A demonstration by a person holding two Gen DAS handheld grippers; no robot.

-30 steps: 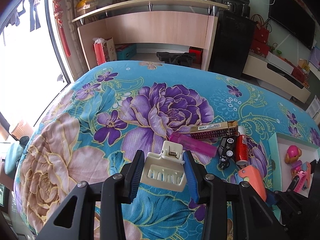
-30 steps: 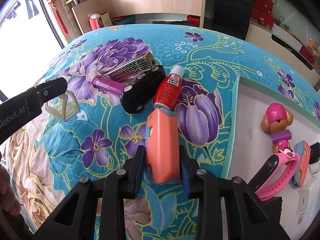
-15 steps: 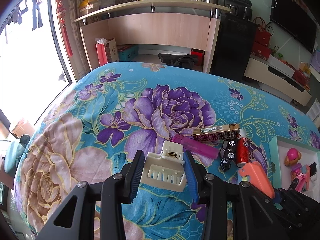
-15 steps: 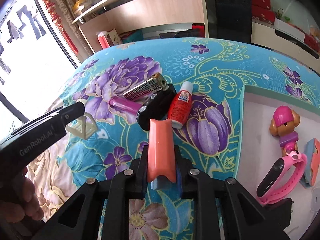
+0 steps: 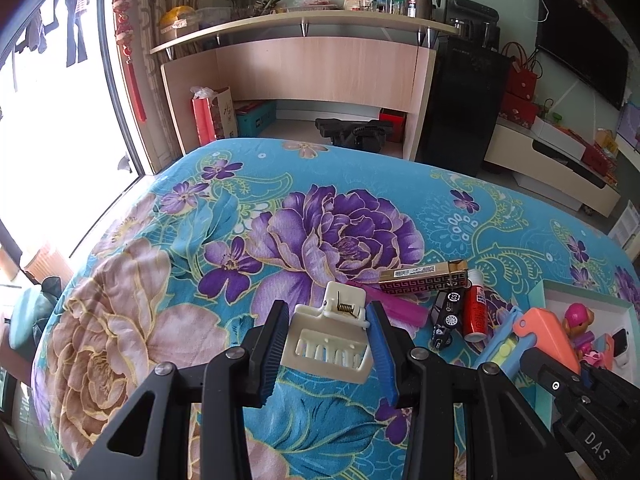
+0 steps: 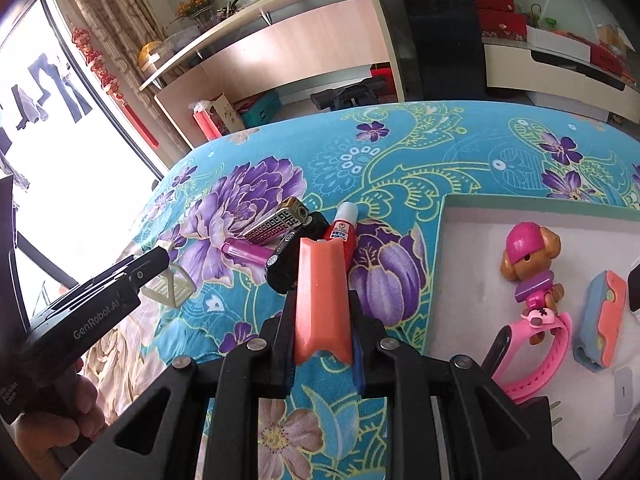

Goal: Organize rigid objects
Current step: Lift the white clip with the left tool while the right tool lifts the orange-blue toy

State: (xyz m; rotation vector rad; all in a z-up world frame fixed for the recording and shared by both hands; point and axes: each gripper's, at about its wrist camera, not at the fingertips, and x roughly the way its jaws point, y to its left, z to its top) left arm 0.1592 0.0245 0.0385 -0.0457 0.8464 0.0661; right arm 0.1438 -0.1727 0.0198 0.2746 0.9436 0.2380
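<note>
On the floral-covered tabletop [image 5: 168,264], between the blue pads of the left claw [image 5: 328,336]: cream hair clip [image 5: 332,336], spring end pointing away; pads close against its sides, contact itself not resolvable. Clip low over the cloth; resting or lifted, cannot tell. Left claw seen from the right wrist view at [image 6: 160,258], clip [image 6: 172,286] beneath its tip.

Right claw [image 6: 320,316]: jaws just narrowed, now clamped on the orange-and-blue case [image 6: 320,292], raised clear of the cloth, long axis pointing forward. Same case from the left view [image 5: 536,330], tilted above the tray edge.

Behind the case, clustered and touching: black toy car [image 6: 286,258], red glue bottle [image 6: 342,228], gold patterned lighter [image 6: 276,226], pink lighter [image 6: 246,252].

To the right, in the white tray [image 6: 460,280]: pup figurine [image 6: 528,264], pink wristband [image 6: 536,352], second orange-and-blue case [image 6: 600,320].
</note>
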